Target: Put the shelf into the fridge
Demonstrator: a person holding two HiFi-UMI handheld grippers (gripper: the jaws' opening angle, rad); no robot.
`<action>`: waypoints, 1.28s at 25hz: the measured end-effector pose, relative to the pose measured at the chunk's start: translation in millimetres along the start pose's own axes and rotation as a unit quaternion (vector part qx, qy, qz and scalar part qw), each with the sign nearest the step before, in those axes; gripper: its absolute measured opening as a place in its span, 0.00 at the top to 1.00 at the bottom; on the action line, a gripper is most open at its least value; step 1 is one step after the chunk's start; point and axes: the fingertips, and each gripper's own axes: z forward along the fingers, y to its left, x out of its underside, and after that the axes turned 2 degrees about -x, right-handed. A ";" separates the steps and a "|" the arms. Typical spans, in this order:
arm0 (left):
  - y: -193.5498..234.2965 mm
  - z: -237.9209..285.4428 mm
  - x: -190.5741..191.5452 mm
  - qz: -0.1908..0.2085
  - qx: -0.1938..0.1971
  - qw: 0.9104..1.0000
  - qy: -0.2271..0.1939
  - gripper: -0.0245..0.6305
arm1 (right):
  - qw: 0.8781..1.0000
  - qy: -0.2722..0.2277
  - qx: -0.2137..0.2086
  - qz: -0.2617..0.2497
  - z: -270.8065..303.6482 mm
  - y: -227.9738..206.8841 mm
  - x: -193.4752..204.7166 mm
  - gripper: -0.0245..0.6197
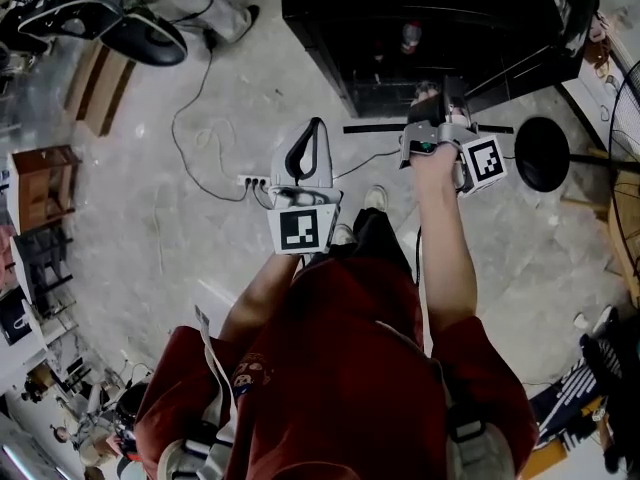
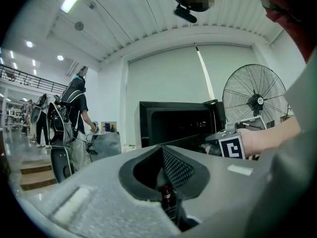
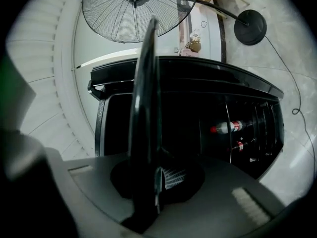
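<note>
The shelf (image 1: pixel 370 128) is a thin black panel seen edge-on as a dark line in front of the black fridge (image 1: pixel 420 38). My right gripper (image 1: pixel 438 103) is shut on it. In the right gripper view the shelf (image 3: pixel 146 83) rises as a narrow dark blade from between the jaws of the right gripper (image 3: pixel 156 175), and the open fridge (image 3: pixel 198 128) lies behind it. My left gripper (image 1: pixel 318 128) hangs lower and to the left, away from the shelf, its jaws together with nothing in them. In the left gripper view the left gripper (image 2: pixel 171 175) faces the fridge (image 2: pixel 178 123).
Bottles (image 3: pixel 228 128) lie inside the fridge. A standing fan (image 2: pixel 255 98) is right of the fridge, its round base (image 1: pixel 542 153) on the floor. A power strip with cables (image 1: pixel 255 181) lies ahead of my feet. A person (image 2: pixel 74 113) stands far left.
</note>
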 end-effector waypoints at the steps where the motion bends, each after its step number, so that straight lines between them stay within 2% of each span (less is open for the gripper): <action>1: -2.0 -0.7 1.0 0.000 0.001 1.000 0.000 0.96 | 1.000 -0.001 0.000 0.000 2.7 -1.1 -0.1 0.95; 6: -7.4 1.1 2.8 -0.001 0.008 1.000 0.001 0.96 | 1.000 -0.003 0.001 0.002 17.2 -10.9 3.8 0.95; 16: -11.2 -2.7 11.2 -0.006 0.021 1.000 -0.002 0.96 | 1.000 -0.004 -0.024 0.002 39.1 -13.4 6.3 0.95; 25: -15.9 16.8 16.6 -0.003 0.029 0.999 -0.032 0.96 | 1.000 -0.007 -0.029 0.001 57.2 -20.0 8.4 0.95; 32: -15.1 14.3 28.8 -0.025 0.023 0.999 -0.027 0.96 | 1.000 -0.012 -0.026 -0.002 62.9 -18.2 13.0 0.95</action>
